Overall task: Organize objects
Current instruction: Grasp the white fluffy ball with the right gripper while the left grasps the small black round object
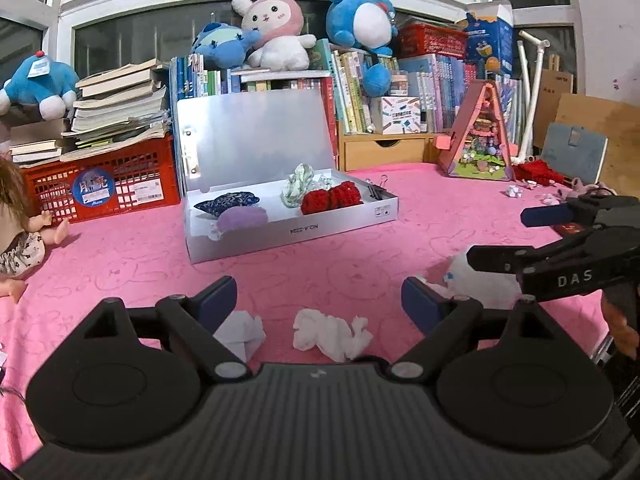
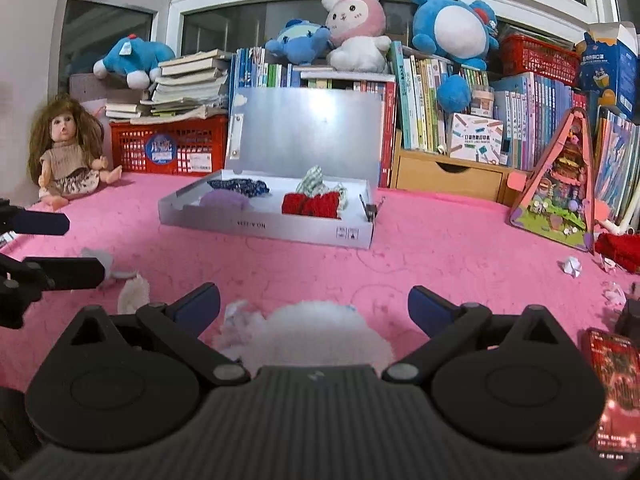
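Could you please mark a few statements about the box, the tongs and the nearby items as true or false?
1. The box lid stands open. True.
2. The left tongs grip a tissue. False: they are open, and the tissue lies on the pink cloth between their fingers.
3. A red knit piece lies inside the box. True.
4. The doll sits inside the box. False: it sits on the cloth, left of the box.
5. The right tongs are open above a white fluffy item. True.
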Demonstrator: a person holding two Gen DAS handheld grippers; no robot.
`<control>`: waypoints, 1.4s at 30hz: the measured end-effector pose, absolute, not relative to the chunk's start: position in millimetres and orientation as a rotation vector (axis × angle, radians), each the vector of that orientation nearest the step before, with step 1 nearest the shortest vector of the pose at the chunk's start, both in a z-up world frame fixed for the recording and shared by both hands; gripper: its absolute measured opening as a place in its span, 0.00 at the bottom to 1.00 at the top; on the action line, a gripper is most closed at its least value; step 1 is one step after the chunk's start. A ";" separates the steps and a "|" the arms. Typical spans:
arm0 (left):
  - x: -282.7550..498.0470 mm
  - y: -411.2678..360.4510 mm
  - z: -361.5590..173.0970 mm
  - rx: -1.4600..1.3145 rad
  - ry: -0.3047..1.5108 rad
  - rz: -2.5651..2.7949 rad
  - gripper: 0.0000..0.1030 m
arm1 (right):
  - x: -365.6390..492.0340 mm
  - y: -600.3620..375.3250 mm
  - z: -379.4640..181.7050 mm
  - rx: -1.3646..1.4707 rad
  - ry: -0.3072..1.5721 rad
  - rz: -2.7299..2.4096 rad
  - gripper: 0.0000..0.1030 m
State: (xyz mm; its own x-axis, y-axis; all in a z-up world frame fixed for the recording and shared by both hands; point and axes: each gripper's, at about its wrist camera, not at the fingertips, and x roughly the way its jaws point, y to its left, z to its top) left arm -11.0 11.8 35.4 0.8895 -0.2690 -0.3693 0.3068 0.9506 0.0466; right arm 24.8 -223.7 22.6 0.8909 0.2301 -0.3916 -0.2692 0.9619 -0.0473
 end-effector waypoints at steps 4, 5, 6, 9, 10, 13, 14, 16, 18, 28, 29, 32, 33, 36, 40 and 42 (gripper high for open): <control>-16.3 9.2 29.7 0.105 0.373 -0.330 0.88 | 24.2 -224.5 17.8 -0.103 0.409 0.255 1.00; -16.6 7.8 27.4 0.109 0.378 -0.338 0.88 | 24.6 -224.7 16.2 -0.102 0.415 0.253 1.00; -16.5 5.6 24.9 0.116 0.382 -0.346 0.88 | 24.7 -224.7 14.8 -0.100 0.418 0.251 1.00; -16.9 -1.6 20.0 0.134 0.393 -0.363 0.84 | 25.1 -224.7 10.6 -0.099 0.431 0.254 1.00; -17.2 -3.4 19.0 0.139 0.395 -0.369 0.84 | 24.9 -224.4 9.1 -0.101 0.434 0.256 1.00; -19.3 -9.3 13.8 0.147 0.411 -0.384 0.76 | 25.1 -223.2 4.0 -0.114 0.450 0.262 1.00; -20.3 -10.5 12.0 0.148 0.419 -0.389 0.74 | 25.5 -222.8 2.5 -0.118 0.454 0.262 1.00; -21.2 -13.0 8.2 0.148 0.436 -0.398 0.68 | 26.5 -222.5 -0.5 -0.121 0.463 0.260 1.00; -22.2 -14.5 3.8 0.149 0.453 -0.397 0.63 | 28.0 -222.8 -2.9 -0.115 0.471 0.262 1.00; -19.1 -12.7 -9.9 0.127 0.492 -0.352 0.49 | 41.8 -229.2 -7.1 -0.043 0.503 0.274 1.00; -17.1 -12.5 -10.9 0.120 0.500 -0.348 0.48 | 43.3 -230.8 -7.7 -0.024 0.511 0.283 1.00; -12.8 -12.1 -13.6 0.104 0.518 -0.337 0.47 | 46.2 -235.4 -10.3 0.017 0.528 0.288 0.98; -11.9 -11.7 -14.5 0.100 0.521 -0.333 0.47 | 46.6 -236.7 -10.7 0.027 0.530 0.283 0.97; -10.5 -11.0 -16.8 0.093 0.526 -0.327 0.45 | 47.3 -241.0 -11.6 0.053 0.540 0.286 0.93; -9.3 -10.3 -17.8 0.077 0.521 -0.318 0.42 | 49.3 -242.3 -16.5 0.079 0.565 0.298 0.91; -8.4 -10.5 -17.6 0.072 0.520 -0.313 0.40 | 48.4 -239.8 -17.6 0.074 0.560 0.294 0.89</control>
State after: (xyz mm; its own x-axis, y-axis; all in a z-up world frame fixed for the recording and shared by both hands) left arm -8.4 -10.5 -17.6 0.8216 -0.2756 -0.4990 0.3121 0.9500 -0.0109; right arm 48.4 -239.8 -17.6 0.8063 0.2949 -0.5127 -0.2549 0.9555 0.1487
